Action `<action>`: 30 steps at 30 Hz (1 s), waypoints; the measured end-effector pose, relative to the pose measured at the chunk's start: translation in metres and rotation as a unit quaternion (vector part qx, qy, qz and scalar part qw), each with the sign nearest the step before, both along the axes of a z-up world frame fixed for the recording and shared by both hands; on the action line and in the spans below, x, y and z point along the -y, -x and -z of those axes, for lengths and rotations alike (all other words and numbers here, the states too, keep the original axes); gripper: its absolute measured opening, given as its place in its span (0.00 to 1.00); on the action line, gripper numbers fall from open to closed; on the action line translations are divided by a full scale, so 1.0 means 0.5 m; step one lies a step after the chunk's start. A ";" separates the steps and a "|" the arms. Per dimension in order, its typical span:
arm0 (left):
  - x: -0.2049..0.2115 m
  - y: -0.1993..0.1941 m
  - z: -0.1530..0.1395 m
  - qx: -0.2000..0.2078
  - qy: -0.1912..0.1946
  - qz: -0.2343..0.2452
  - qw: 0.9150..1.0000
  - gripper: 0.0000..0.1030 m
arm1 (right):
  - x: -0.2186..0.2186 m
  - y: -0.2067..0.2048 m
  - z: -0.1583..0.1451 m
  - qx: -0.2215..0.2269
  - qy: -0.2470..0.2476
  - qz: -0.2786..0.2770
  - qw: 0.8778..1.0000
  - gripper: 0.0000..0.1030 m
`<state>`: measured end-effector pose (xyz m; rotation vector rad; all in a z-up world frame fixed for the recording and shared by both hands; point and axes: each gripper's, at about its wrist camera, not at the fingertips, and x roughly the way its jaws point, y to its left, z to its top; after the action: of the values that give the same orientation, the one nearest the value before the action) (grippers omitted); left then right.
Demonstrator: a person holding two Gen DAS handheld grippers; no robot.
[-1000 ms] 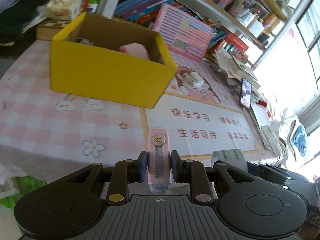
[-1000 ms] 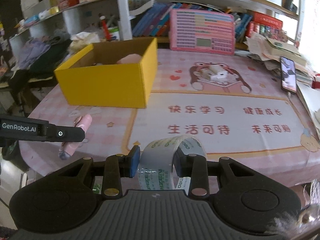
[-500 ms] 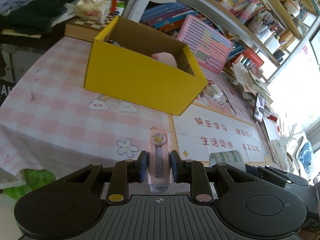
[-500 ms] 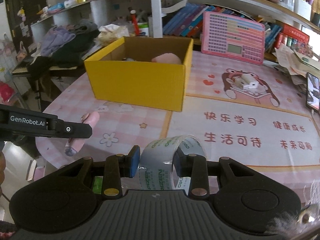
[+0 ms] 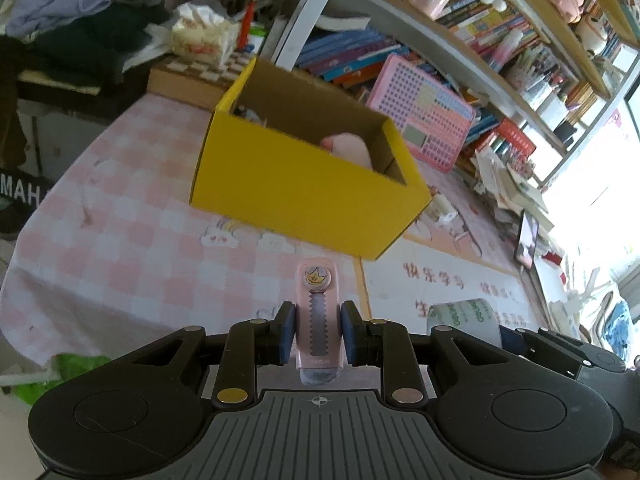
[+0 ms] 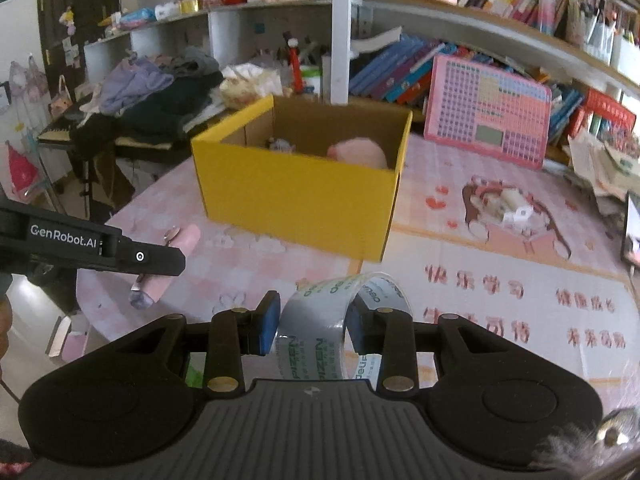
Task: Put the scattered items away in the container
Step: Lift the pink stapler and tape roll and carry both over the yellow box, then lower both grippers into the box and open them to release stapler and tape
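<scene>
Pink cutter [image 5: 318, 316] is being clamped by the left gripper [image 5: 318, 332], tape [image 6: 344, 320] by the right gripper [image 6: 312, 326]; both should be carried over the yellow box [image 6: 296, 196] before being released.

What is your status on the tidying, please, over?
Left gripper shut on pink utility knife. Right gripper shut on tape roll. Yellow box ahead, open, pink item inside. Nothing blocking the way.

Desk [image 5: 120, 216] under pink checked cloth. Crowded bookshelves [image 6: 500, 28] along the back wall; clothes heap [image 6: 160, 88] at left. Bright window glare [image 5: 600, 216] at right.
</scene>
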<state>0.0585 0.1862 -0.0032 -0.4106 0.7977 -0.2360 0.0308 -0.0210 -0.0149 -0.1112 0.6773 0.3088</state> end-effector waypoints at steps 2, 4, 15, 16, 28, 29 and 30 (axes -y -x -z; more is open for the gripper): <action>0.001 -0.004 -0.012 0.013 -0.003 -0.001 1.000 0.22 | 0.001 -0.006 -0.012 0.016 -0.002 -0.002 1.000 0.32; 0.004 -0.013 -0.028 0.028 -0.009 -0.001 1.000 0.22 | 0.003 -0.018 -0.030 0.035 -0.006 -0.002 0.999 0.32; 0.007 -0.122 -0.116 0.107 -0.035 -0.023 0.993 0.22 | 0.005 -0.160 -0.147 0.108 -0.063 -0.023 0.992 0.32; 0.009 -0.138 -0.116 0.107 -0.042 -0.025 0.993 0.22 | 0.003 -0.179 -0.153 0.111 -0.071 -0.024 0.991 0.32; 0.056 -0.336 -0.064 0.071 -0.112 -0.025 0.991 0.22 | -0.063 -0.471 -0.135 0.059 -0.089 -0.043 0.993 0.25; 0.063 -0.353 -0.054 0.062 -0.118 -0.023 0.991 0.22 | -0.071 -0.492 -0.125 0.050 -0.089 -0.047 0.994 0.19; 0.069 -0.366 -0.045 0.055 -0.123 -0.020 0.991 0.22 | -0.081 -0.517 -0.113 0.036 -0.088 -0.053 0.994 0.15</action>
<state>0.2414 0.1519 0.0194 -0.1794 0.7003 -0.1188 0.2891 0.0194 0.0418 0.0105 0.5706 0.4621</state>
